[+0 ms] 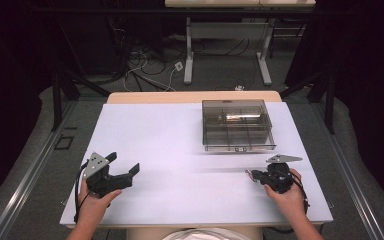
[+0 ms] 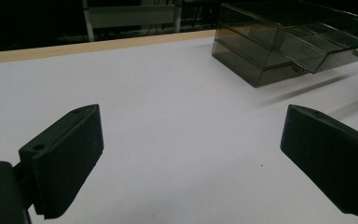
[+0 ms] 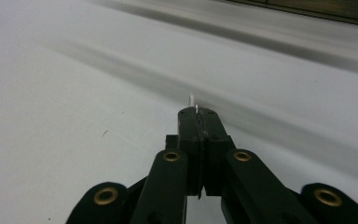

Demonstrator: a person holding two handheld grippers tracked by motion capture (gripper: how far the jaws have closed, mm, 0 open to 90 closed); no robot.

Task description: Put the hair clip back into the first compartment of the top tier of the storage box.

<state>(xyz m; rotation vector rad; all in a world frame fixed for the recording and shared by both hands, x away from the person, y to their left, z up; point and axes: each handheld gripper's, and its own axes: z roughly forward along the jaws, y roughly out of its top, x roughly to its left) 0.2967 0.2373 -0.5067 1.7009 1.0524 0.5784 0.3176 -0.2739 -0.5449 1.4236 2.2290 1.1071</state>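
A smoky compartment box (image 1: 237,125) sits on the white table (image 1: 170,145).

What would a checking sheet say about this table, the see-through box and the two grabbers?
Surface: white table top, wooden strip along its far edge.
Job's things: smoky see-through compartment box at the far right of the table; something pale lies in a back compartment, too blurred to name. A tiny thin piece pokes out of the right gripper's tips.
Clutter: nothing seen on the table.
Grippers: left gripper open, jaws wide apart with nothing between them; right gripper shut on the tiny piece.
Cables: a black cable trails from the left gripper; more cables lie on the floor behind.
Surroundings: dark room, another table's legs beyond.
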